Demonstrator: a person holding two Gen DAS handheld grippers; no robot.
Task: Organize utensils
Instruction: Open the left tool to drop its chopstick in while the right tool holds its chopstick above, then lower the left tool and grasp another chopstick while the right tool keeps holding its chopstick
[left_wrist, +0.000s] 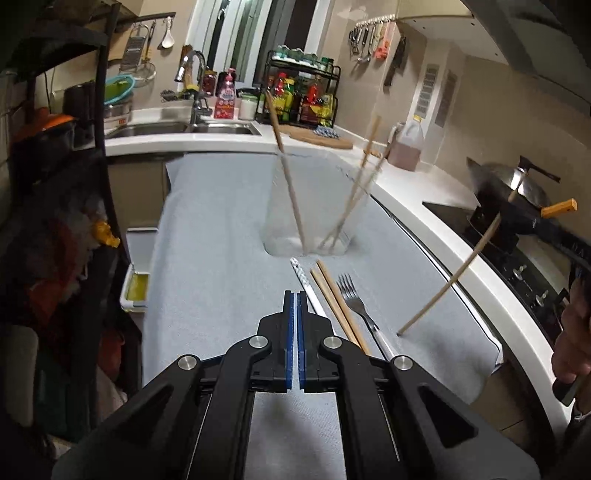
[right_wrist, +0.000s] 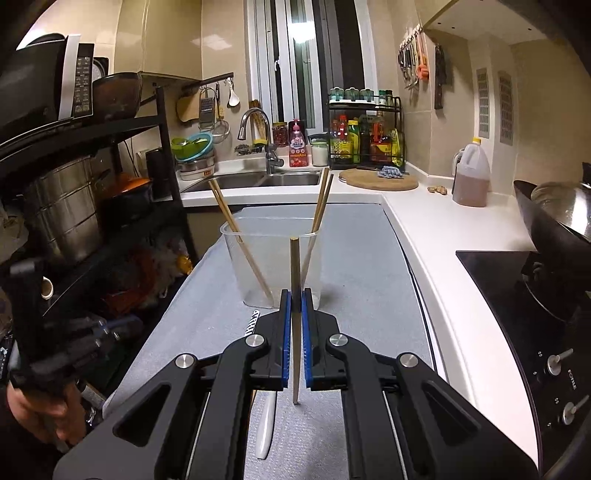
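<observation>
Three chopsticks lean in the clear plastic container (right_wrist: 271, 258) standing mid-mat: one (right_wrist: 240, 245) against its left side, two (right_wrist: 318, 212) crossed at its right. On the grey mat (left_wrist: 214, 236) near the left gripper (left_wrist: 296, 295) lie two more wooden chopsticks (left_wrist: 338, 301) side by side, one fork (left_wrist: 354, 299) to their right and one white-handled utensil (left_wrist: 303, 282) with a patterned tip to their left. The left gripper's blue pads are almost together with nothing between them, hovering above the mat. The right gripper (right_wrist: 295, 299) is clamped on a single chopstick (right_wrist: 294, 266), held upright just near of the container. The mat's right edge meets the white counter (right_wrist: 439, 236), beyond which sits the stove (right_wrist: 517, 295) with a wok (left_wrist: 509, 192); bare mat lies left of the container.
</observation>
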